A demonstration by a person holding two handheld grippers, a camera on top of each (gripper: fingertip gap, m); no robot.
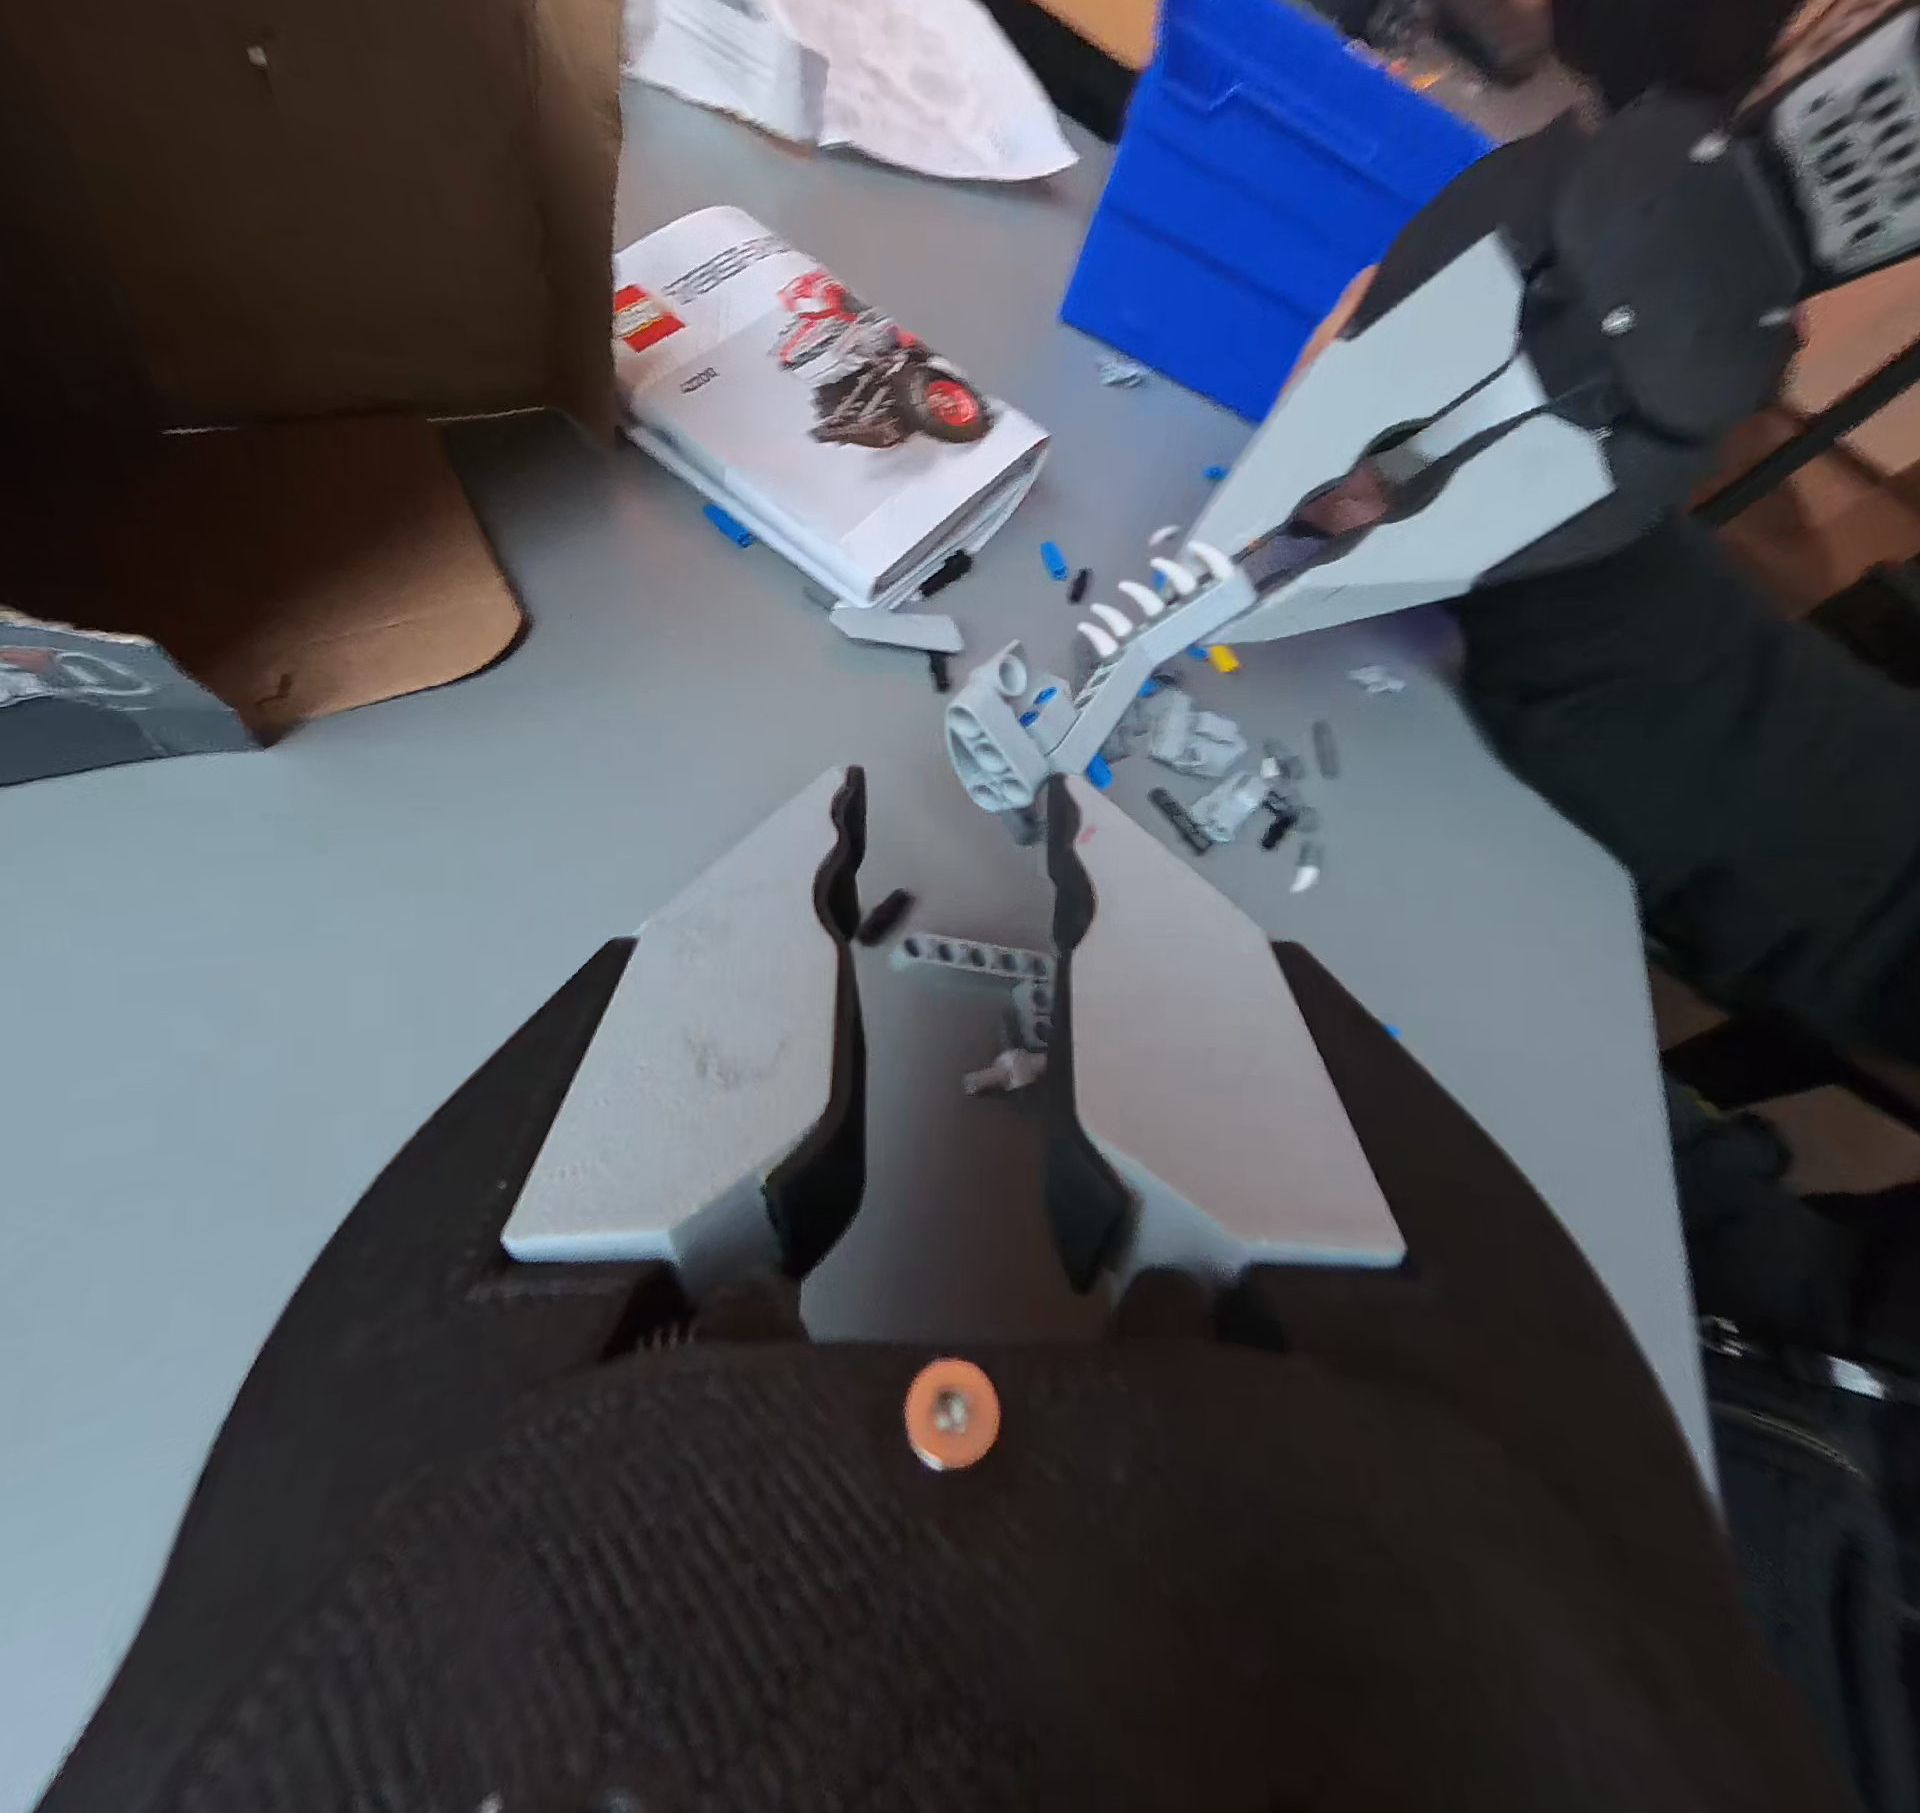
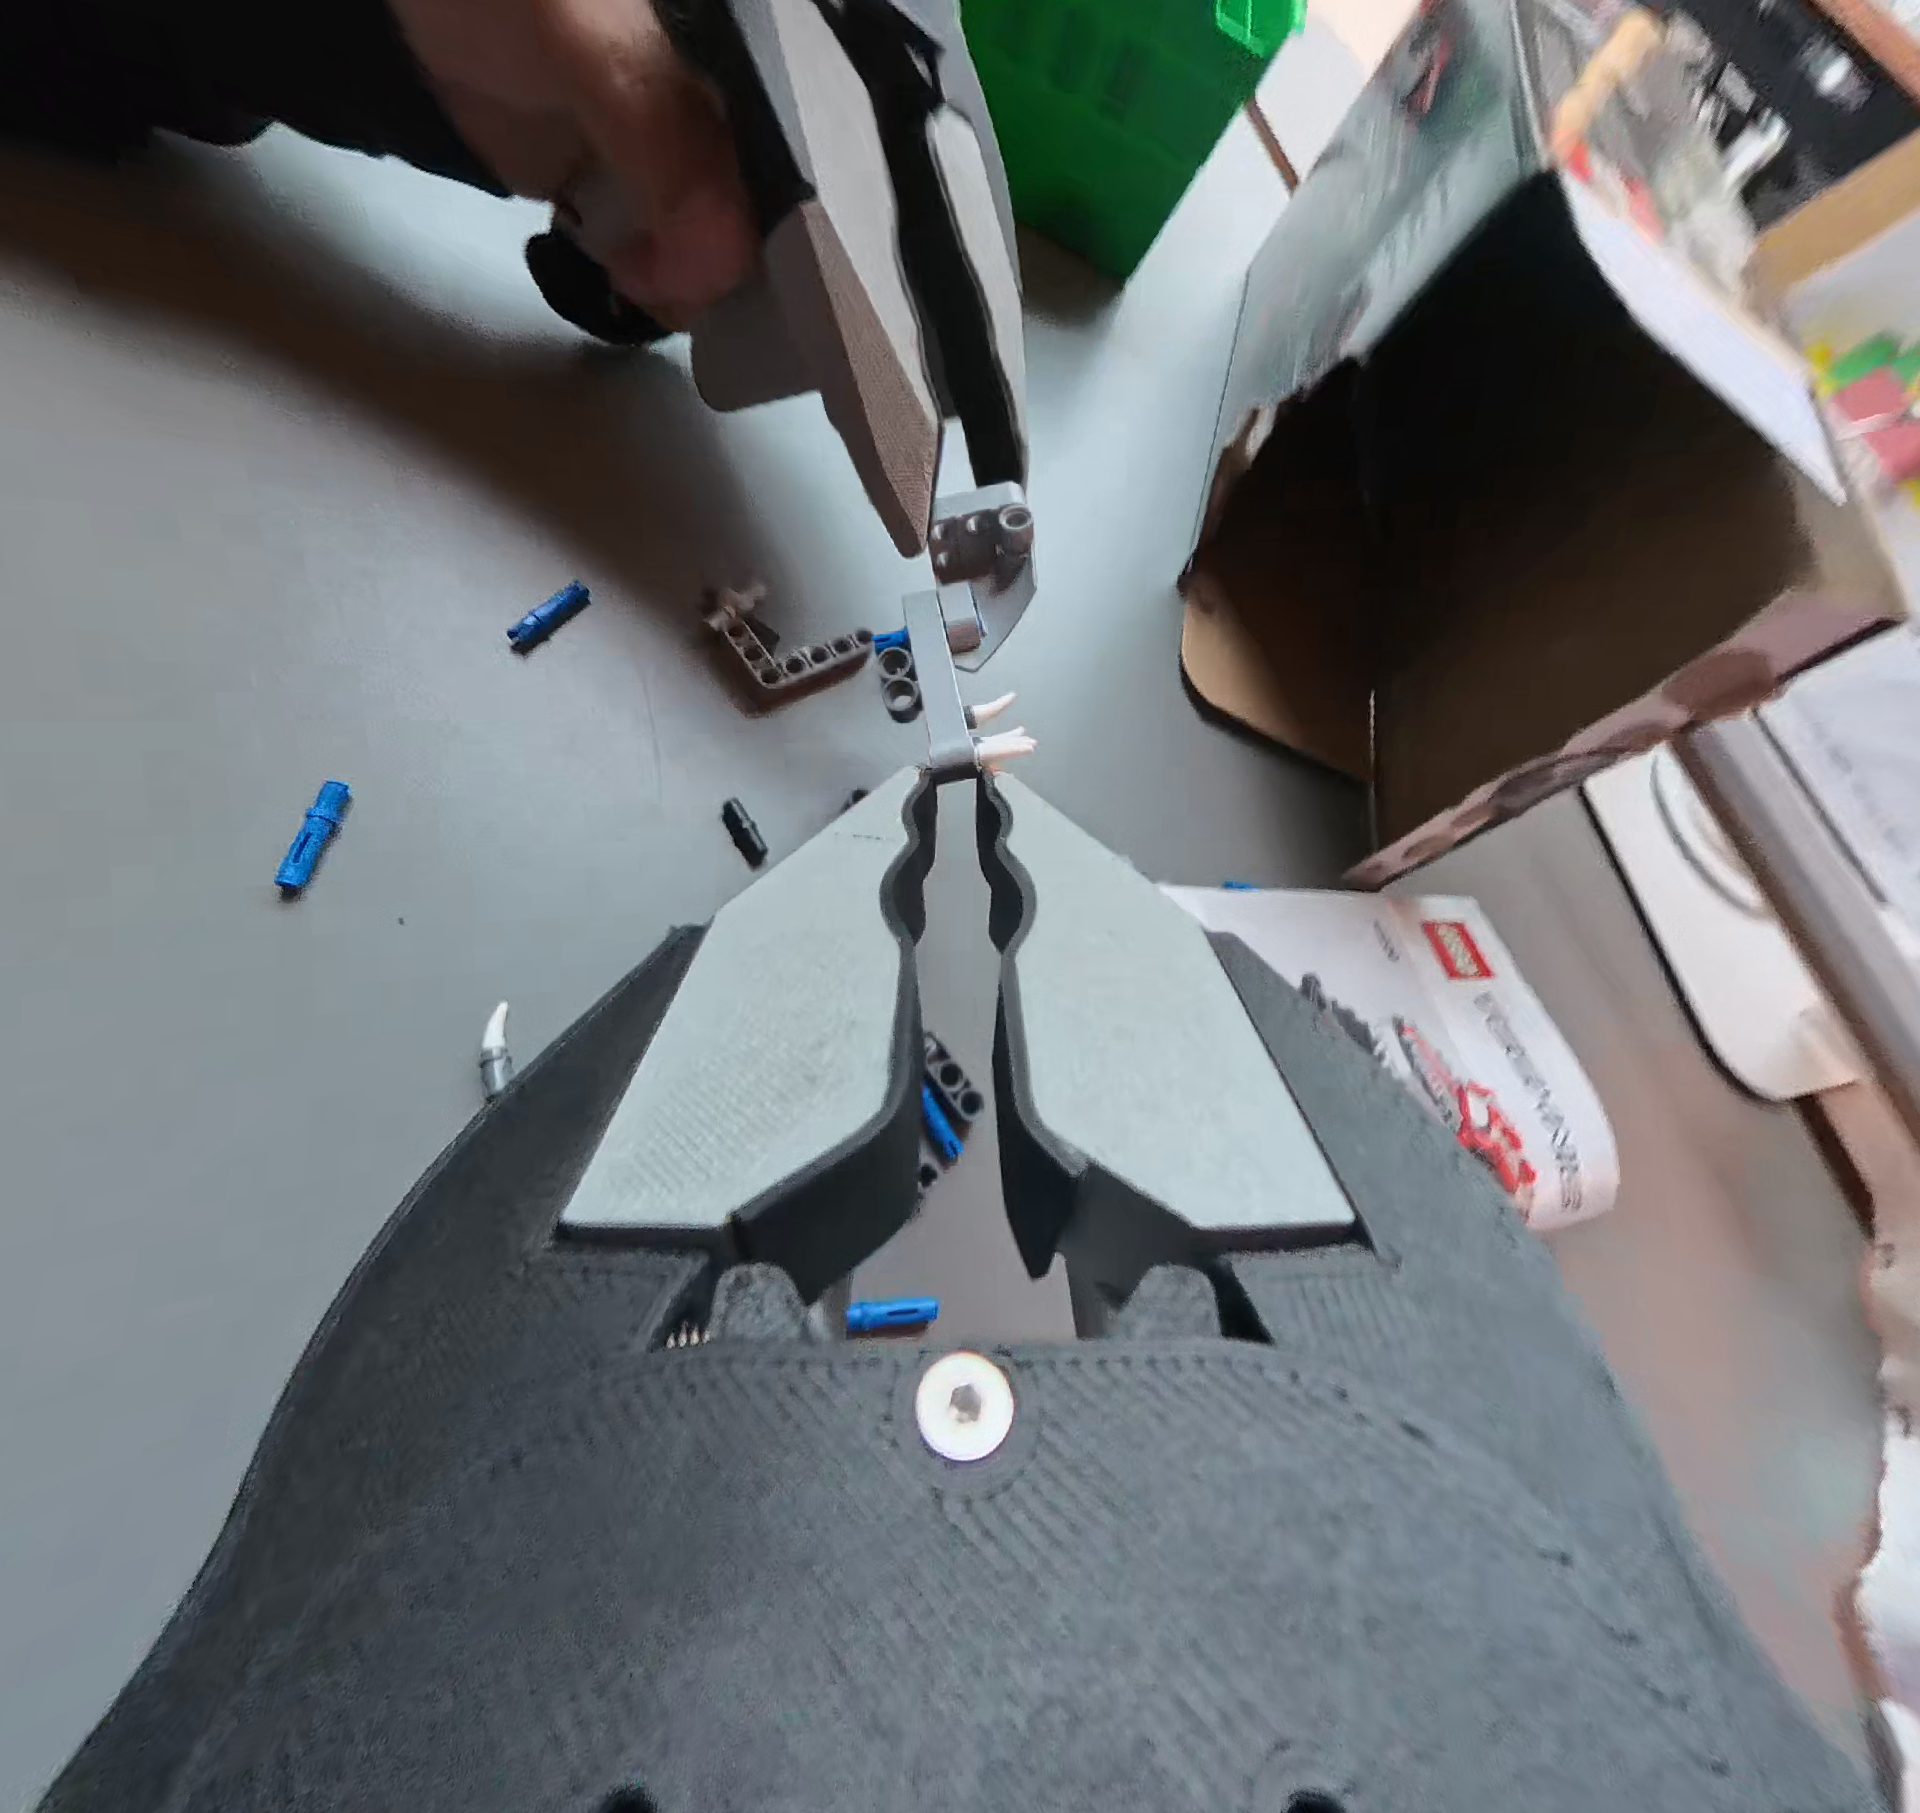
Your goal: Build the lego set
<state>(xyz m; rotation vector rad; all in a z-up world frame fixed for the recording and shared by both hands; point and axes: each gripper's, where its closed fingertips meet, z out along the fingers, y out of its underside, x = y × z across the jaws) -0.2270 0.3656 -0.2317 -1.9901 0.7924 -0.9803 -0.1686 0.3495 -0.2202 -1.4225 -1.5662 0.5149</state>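
Note:
My right gripper [image 2: 951,776] is shut on a grey Lego beam [image 2: 943,693] with white teeth [image 2: 1000,724] along it, held above the grey table [image 2: 312,413]. In the left wrist view the beam [image 1: 1143,641] ends in a grey piece with round holes [image 1: 992,740]. My left gripper [image 1: 954,792] is open, and its right fingertip is right beside that holed piece. In the right wrist view the left gripper [image 2: 940,516] comes down from above onto the holed piece [image 2: 982,542]. A grey L-shaped beam [image 1: 977,955] lies on the table between the left fingers.
Loose grey and black parts [image 1: 1216,776] and blue pins [image 2: 312,833] are scattered on the table. An instruction booklet [image 1: 821,392] lies by an open cardboard box [image 1: 312,153]. A blue bin [image 1: 1247,205], a green bin [image 2: 1122,49] and papers [image 1: 852,49] stand farther back. My hands' fingertips stand some 7 cm from each other.

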